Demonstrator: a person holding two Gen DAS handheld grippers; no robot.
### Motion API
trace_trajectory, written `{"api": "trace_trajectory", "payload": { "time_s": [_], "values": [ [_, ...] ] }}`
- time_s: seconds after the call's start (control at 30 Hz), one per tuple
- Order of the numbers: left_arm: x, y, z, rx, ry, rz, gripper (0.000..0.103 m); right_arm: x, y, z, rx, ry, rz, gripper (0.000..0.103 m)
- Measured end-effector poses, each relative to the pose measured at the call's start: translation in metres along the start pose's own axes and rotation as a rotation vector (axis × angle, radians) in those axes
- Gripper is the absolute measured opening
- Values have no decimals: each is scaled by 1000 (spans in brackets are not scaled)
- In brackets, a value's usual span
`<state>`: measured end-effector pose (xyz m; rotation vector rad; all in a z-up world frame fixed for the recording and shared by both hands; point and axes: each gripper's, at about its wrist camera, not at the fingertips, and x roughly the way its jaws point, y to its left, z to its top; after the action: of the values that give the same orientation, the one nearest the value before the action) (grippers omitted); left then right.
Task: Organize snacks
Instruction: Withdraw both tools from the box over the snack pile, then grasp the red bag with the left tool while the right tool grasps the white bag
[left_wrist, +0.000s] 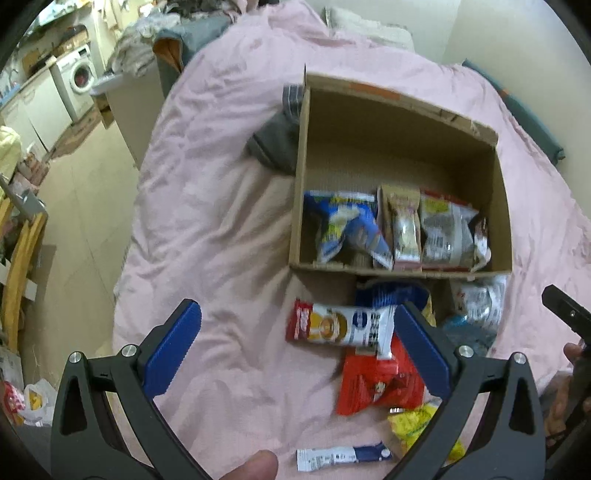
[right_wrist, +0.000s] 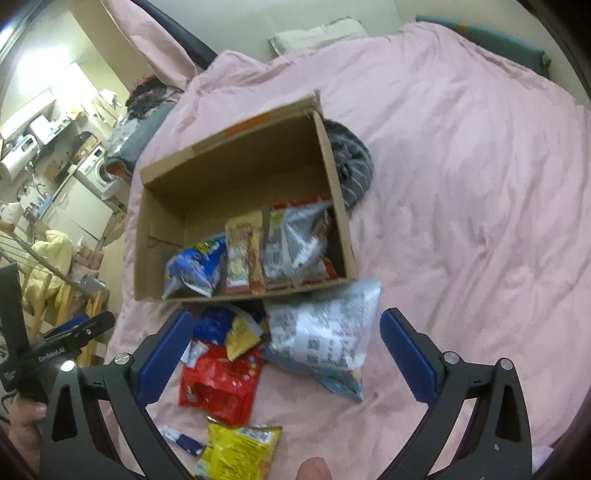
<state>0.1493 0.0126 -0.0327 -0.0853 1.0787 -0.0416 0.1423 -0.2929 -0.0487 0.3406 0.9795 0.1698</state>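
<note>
A wrinkled pink bedspread (left_wrist: 207, 206) covers a bed and carries everything. At ten o'clock in the left wrist view the room opens to a pale floor (left_wrist: 85, 229), white cabinets and a washing machine (left_wrist: 79, 74); a cream wall stands behind the bed. An open cardboard box (left_wrist: 480, 129) sits on the bedspread with three snack packs lined up along its near wall: a blue bag (left_wrist: 343, 229), a slim beige pack (left_wrist: 404, 229) and a silver-and-red bag (left_wrist: 447, 232). A grey striped garment (left_wrist: 277, 136) lies against the box's outer side. Loose snacks lie just outside the near wall: a white-and-red bar (left_wrist: 343, 325), a red packet (left_wrist: 373, 384), a yellow bag (right_wrist: 240, 450), a large silver pouch (right_wrist: 325, 328) and a small blue-and-white stick (left_wrist: 343, 456). The left claw (left_wrist: 295, 354) gapes wide and empty above the bar; the right claw (right_wrist: 286, 358) likewise spread, holding nothing, over the silver pouch.
</note>
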Motion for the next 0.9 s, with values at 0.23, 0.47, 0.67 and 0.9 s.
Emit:
{"api": "trace_trajectory", "payload": {
  "time_s": [0.23,0.47,0.67,0.9],
  "values": [
    [40,-1,-16,-98,201,-76,103,6,-13,-8,55,40,-29,103],
    [77,-65,-37,23,329,-106,103,9,-20,-7,63,63,-37,103],
    [112,-99,-56,126,402,-48,99,14,-31,-11,76,113,-55,103],
    [99,-106,-63,134,388,-98,53,31,-39,-13,132,181,-38,103]
  ]
}}
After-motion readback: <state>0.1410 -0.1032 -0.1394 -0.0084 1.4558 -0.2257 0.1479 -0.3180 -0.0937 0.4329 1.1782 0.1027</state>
